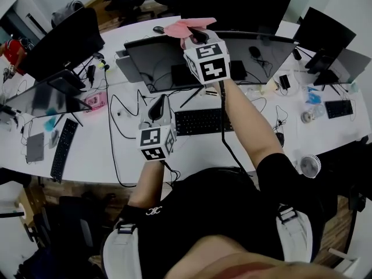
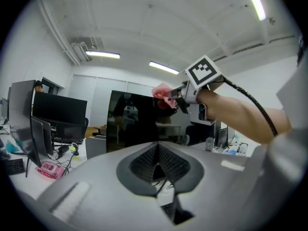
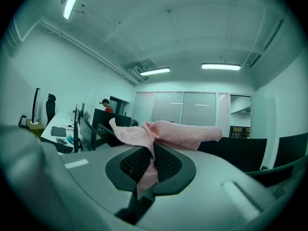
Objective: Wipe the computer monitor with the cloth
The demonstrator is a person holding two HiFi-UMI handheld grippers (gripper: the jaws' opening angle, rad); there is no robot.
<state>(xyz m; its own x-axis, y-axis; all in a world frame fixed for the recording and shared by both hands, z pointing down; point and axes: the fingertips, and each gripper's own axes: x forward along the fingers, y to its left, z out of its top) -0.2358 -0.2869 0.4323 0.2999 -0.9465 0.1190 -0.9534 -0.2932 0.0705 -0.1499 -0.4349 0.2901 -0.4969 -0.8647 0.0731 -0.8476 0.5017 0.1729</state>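
The right gripper (image 1: 196, 35) had its jaws clamped on the pink cloth (image 1: 187, 27) at the top edge of the monitor (image 1: 151, 60). The screen ran sideways below it. The left gripper (image 1: 158, 107), jaws closed and empty, hung nearer the front edge of the tabletop (image 1: 116, 150).

We look steeply down from the head onto the desk (image 1: 93, 156) and monitor (image 1: 157, 63). Both gripper views tilt upward, seemingly toward the ceiling (image 3: 192, 32). All three share the cloth (image 1: 187, 28), nearest in the right's.

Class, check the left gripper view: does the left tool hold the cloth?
No, the left tool is shut on nothing; the cloth sits pinched in the right tool.
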